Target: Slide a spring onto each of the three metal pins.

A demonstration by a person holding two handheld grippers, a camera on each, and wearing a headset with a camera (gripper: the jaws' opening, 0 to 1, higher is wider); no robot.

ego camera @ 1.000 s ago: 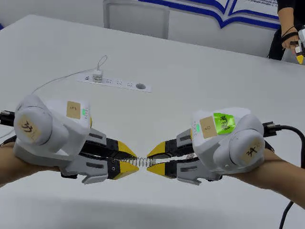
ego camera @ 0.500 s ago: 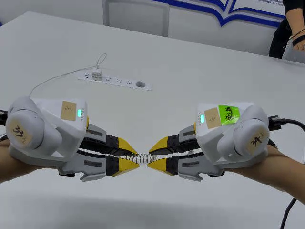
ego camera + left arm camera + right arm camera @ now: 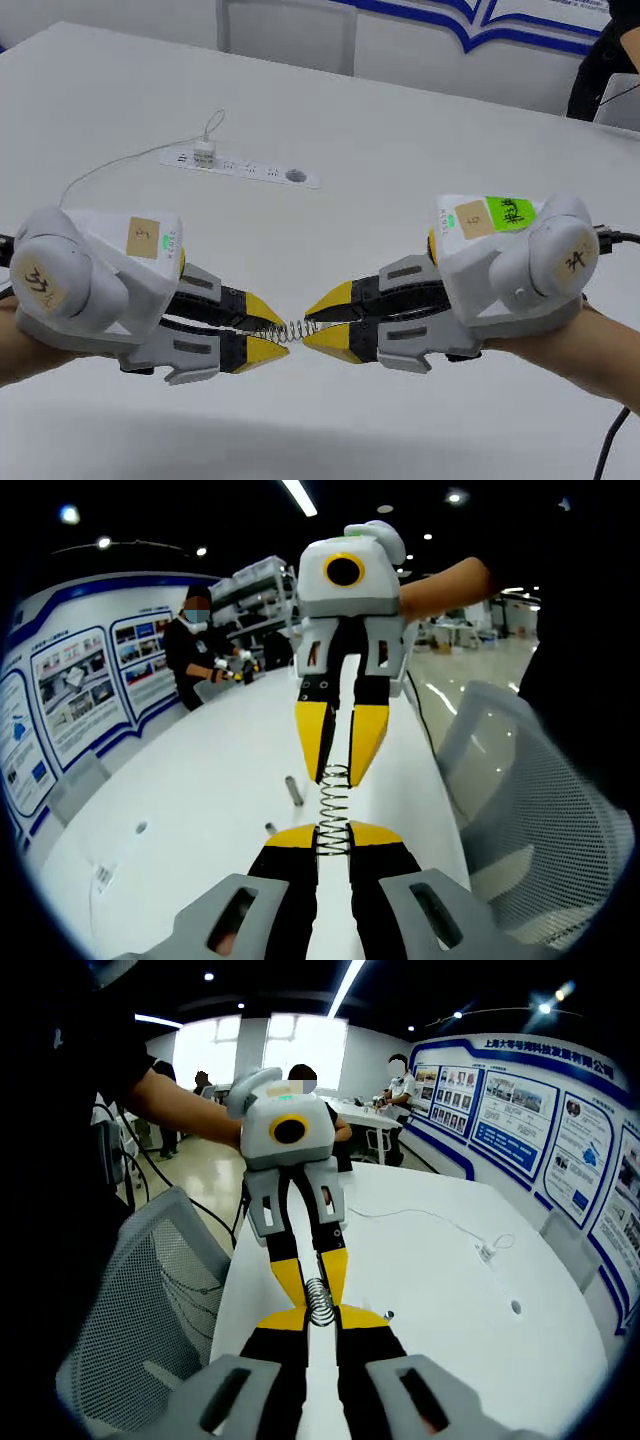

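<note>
Over the near edge of the white table (image 3: 400, 150), the left gripper (image 3: 285, 335) and the right gripper (image 3: 306, 328) met tip to tip, yellow fingertips (image 3: 262, 350) almost touching across a short gap. Left jaws were clenched on one end of a small coil spring (image 3: 295, 329) and right jaws were pinched on the other end, so the spring was held off the table, bridging the two. Its long axis ran straight from one gripper to the other, in line with both sets of jaws, and neither hand was nearer than the other. Couldn't tell if a pin already sat inside the coils; too small. In the left gripper view two short metal pins (image 3: 292, 789) were on the table just beside the spring, off to that view's left and below the held spring; upright or lying, not clear. Judgement: no spring is seated on those two yet, and the coming move turns on lining the spring's open end up with a pin's axis, which likely means one gripper letting go to fetch a pin. Farther back, a power strip (image 3: 245, 173) with a plugged-in white adapter (image 3: 204, 156) lay well apart from the work.
</note>
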